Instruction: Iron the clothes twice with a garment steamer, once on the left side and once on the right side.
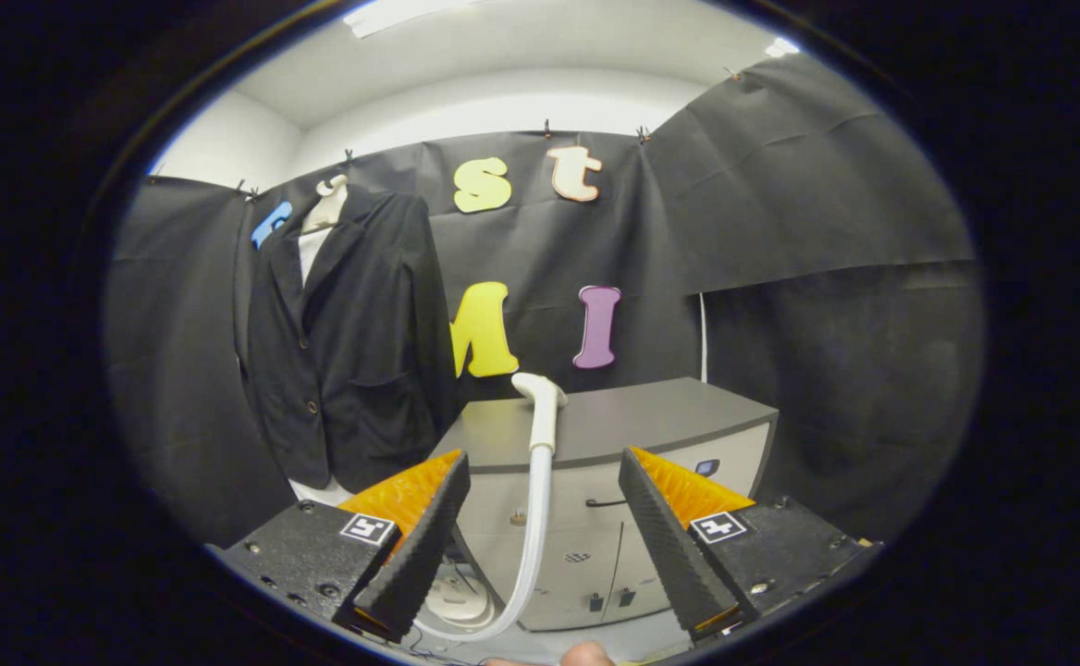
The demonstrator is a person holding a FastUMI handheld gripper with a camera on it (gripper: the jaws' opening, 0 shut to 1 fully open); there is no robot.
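Note:
A black suit jacket (350,342) hangs on a white mannequin (327,205) against the booth wall, beyond my left finger. The white steamer head (543,407) stands upright at the front edge of a grey cabinet (651,416), ahead of the fingers and about midway between them. Its white hose (531,546) curves down between the fingers to a white base unit (460,597) on the floor, partly hidden by the left finger. My gripper (540,495) is open, with only the hose passing through the gap, untouched by either finger.
The grey cabinet has doors with a dark handle (603,503) on its front. A white cable (703,338) runs down the wall behind it. A fingertip (586,655) of the person's hand shows just below the gripper.

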